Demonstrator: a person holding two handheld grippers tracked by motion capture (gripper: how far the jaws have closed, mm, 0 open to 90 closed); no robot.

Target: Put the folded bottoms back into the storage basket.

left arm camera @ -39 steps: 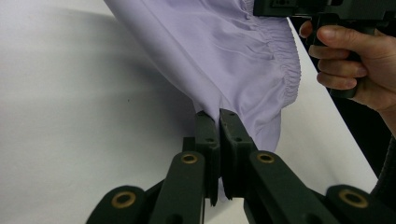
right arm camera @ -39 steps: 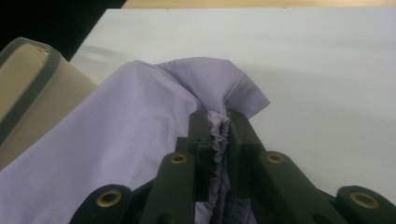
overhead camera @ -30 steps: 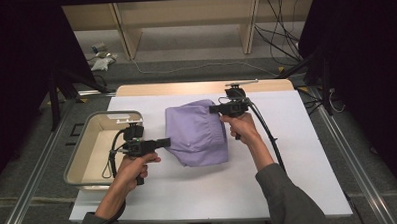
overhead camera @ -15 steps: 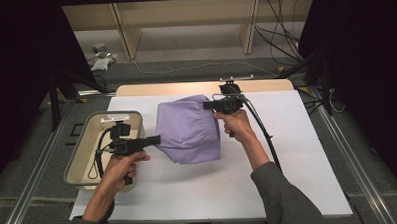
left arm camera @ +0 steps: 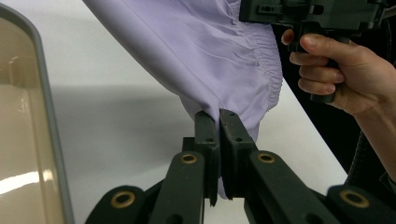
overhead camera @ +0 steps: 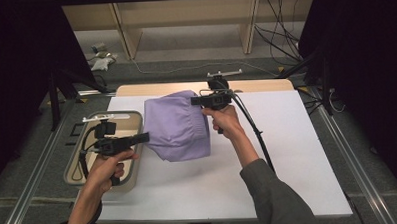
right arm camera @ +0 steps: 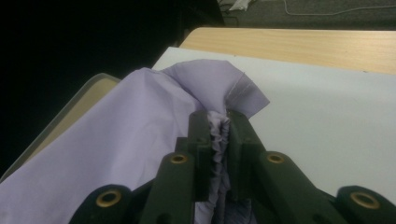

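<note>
Two grippers are in your hands, and both are clamped on the same lilac garment [overhead camera: 177, 125], which hangs between them above the white table top [overhead camera: 288, 159]. Your left gripper [overhead camera: 143, 138] sits at about eight o'clock from the cloth in the high view, pointing toward three o'clock, and its jaws are pressed together on the lower left edge of the fabric; in the left gripper view you can see the lilac cloth [left arm camera: 205, 51] pinched in the narrow slit between the two black jaws, with the gathered elastic hem running down at about two o'clock from them. Your right gripper [overhead camera: 196, 100] is at about one o'clock from the cloth's middle, pointing toward nine o'clock, and its jaws are closed on a bunched, ruffled stretch of that hem; in the right gripper view the folds [right arm camera: 219, 126] are squeezed between the jaws, and a corner of the fabric stands up just beyond them. Beside the cloth at nine o'clock lies a beige tray [overhead camera: 72, 169] with a grey rim, partly under your left hand [overhead camera: 107, 165]. Your right hand [overhead camera: 226, 120] holds its grip just at three o'clock of the garment's top. A bare wooden strip [overhead camera: 255, 85] of the table runs along the far edge at twelve o'clock.
</note>
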